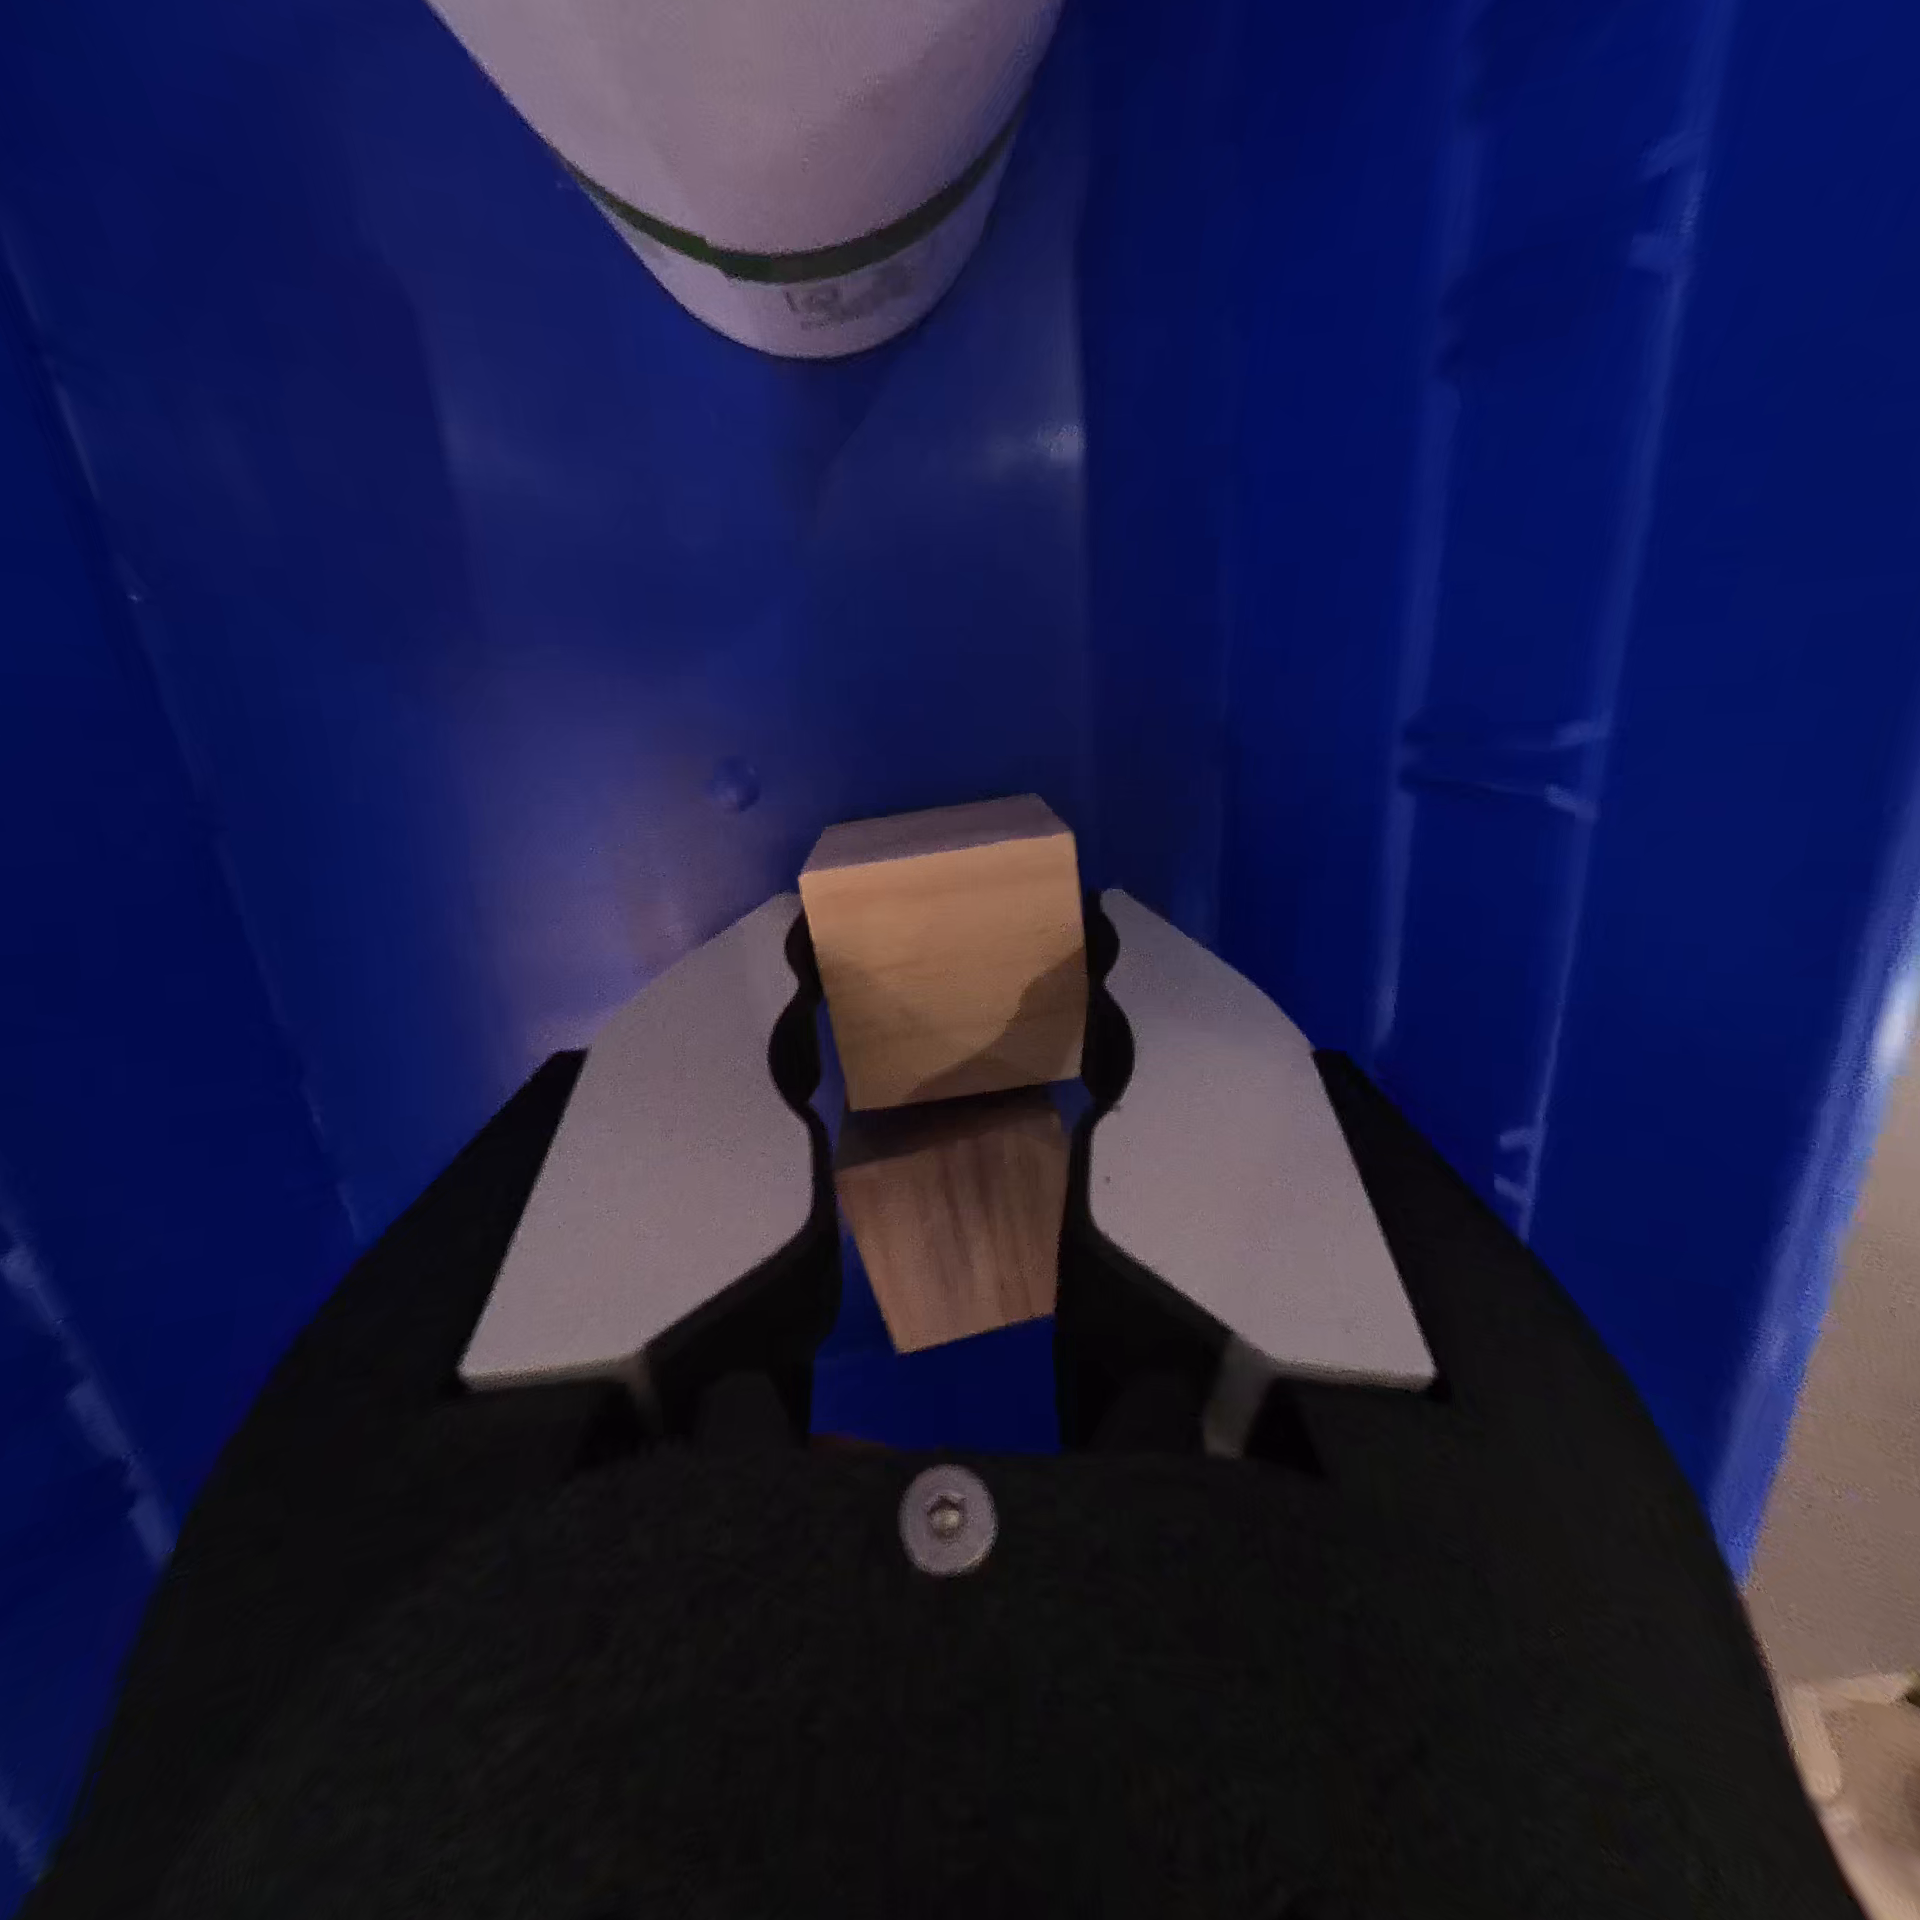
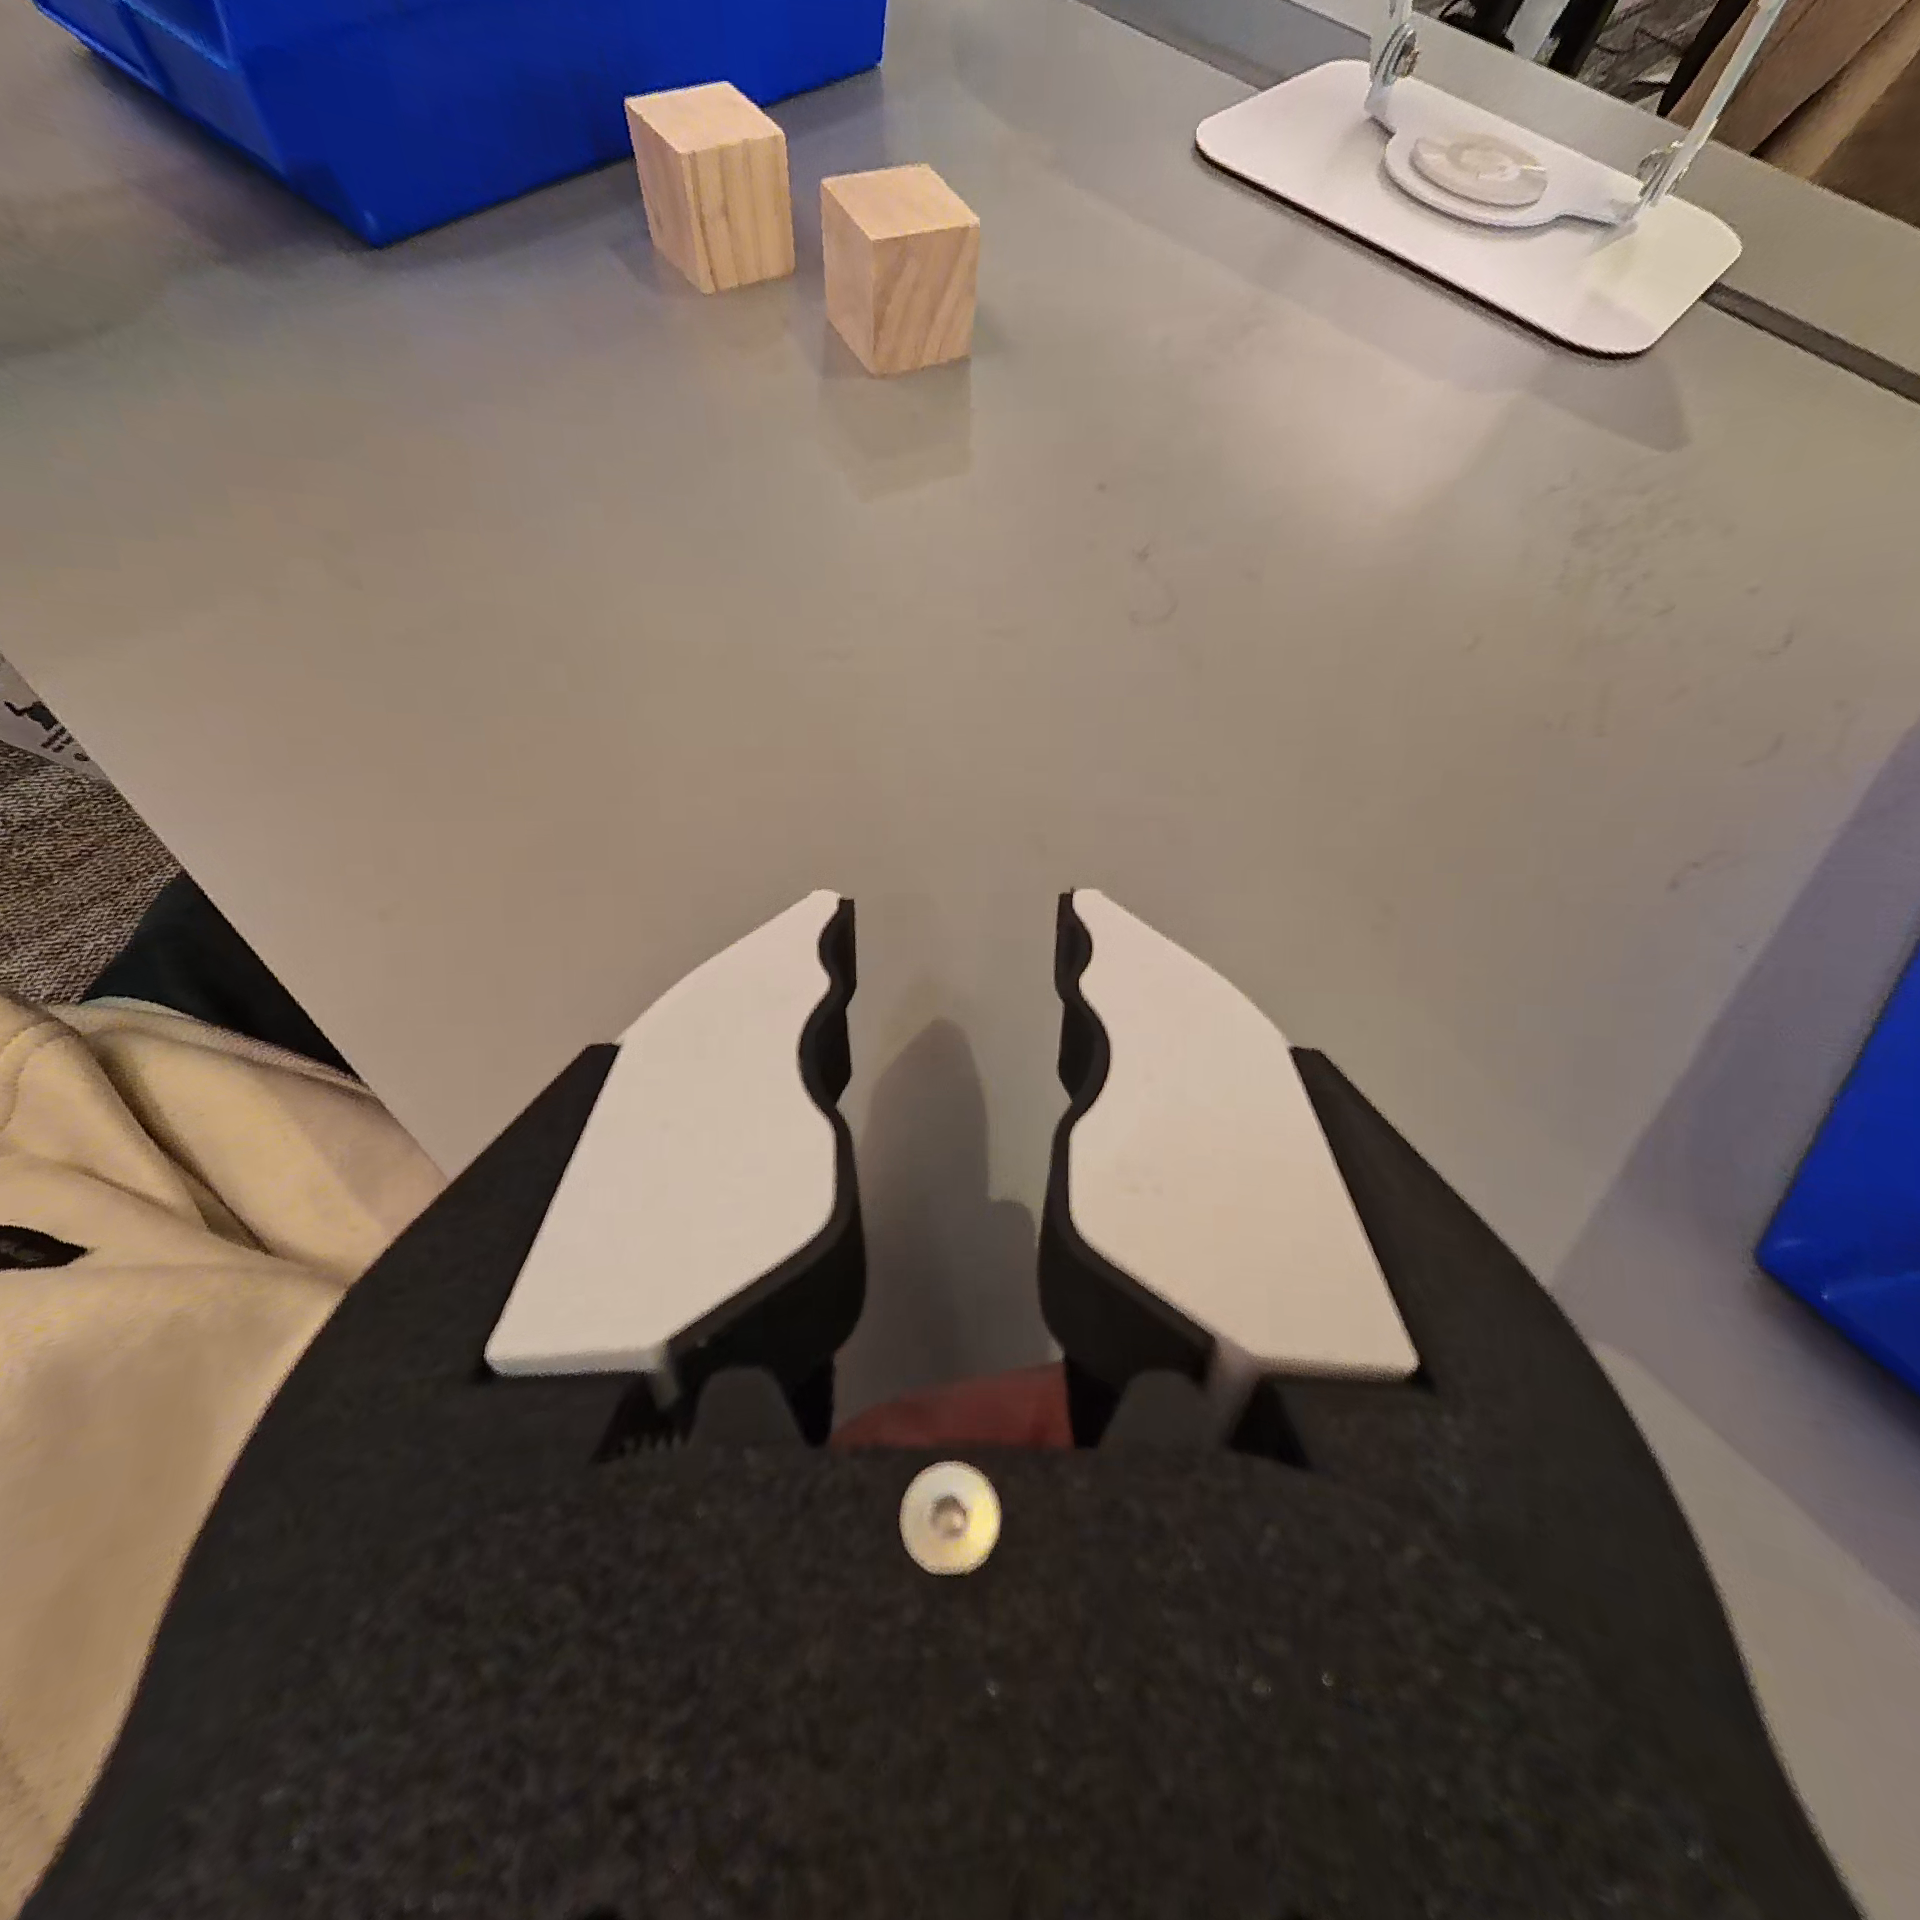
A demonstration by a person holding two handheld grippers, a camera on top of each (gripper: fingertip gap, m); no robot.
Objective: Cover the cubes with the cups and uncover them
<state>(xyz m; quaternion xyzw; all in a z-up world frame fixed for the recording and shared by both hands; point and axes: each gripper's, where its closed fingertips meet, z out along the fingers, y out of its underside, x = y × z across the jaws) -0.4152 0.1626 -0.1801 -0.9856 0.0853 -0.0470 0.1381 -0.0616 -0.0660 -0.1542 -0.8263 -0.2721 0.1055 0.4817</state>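
In the left wrist view my left gripper (image 1: 945,914) is inside a blue bin (image 1: 312,727) and is shut on a light wooden cube (image 1: 940,966), held between both pads. A second, darker wooden cube (image 1: 951,1236) shows just below it, between the finger bases. A white cup (image 1: 769,156) with a thin dark band lies at the far end of the bin. In the right wrist view my right gripper (image 2: 956,914) is open and empty above the grey table (image 2: 935,623). Two wooden cubes (image 2: 712,187) (image 2: 899,270) stand side by side on the table far ahead of it.
A blue bin (image 2: 468,94) sits at the table's far left, just behind the two cubes. A white stand base (image 2: 1455,197) is at the far right. Another blue object (image 2: 1860,1195) lies at the right edge. Cream cloth (image 2: 156,1195) is beyond the table's left edge.
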